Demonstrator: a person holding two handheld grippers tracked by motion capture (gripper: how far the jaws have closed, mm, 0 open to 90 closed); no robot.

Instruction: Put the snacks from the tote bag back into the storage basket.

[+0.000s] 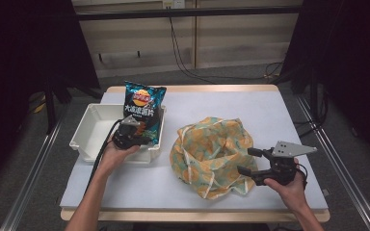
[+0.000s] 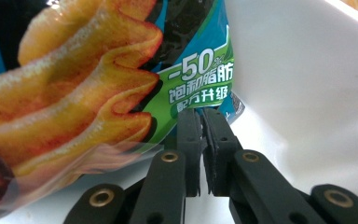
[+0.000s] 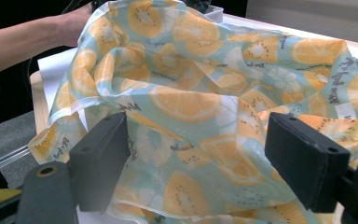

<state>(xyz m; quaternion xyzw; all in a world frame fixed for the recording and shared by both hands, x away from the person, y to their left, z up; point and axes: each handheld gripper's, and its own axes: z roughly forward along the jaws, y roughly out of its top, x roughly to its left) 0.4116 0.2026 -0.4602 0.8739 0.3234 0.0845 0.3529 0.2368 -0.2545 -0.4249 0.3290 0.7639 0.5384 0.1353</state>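
Chip bag [image 1: 143,111] upright, long axis running up and away from the tabletop's near edge, lower end down in the white bin [image 1: 90,126] near the tabletop's left edge, top leaning past the bin's far rim. Left gripper [image 1: 136,131] right at the bag's lower edge, nearer by far than the other hand. Close up in the left gripper view: jaws pressed together on the bottom corner seam of the chip bag [image 2: 121,70], only the thin foil between the pads, white bin wall [image 2: 307,84] just behind. Looks like a lift out of the bin, or a lowering in — can't tell which. Right gripper [image 1: 249,160] near the tabletop's right edge, jaws wide apart, touching nothing. Orange-print cloth [image 1: 211,149] bunched mid-tabletop, just in front of those jaws, cloth [image 3: 205,102] lying between them but ungripped.
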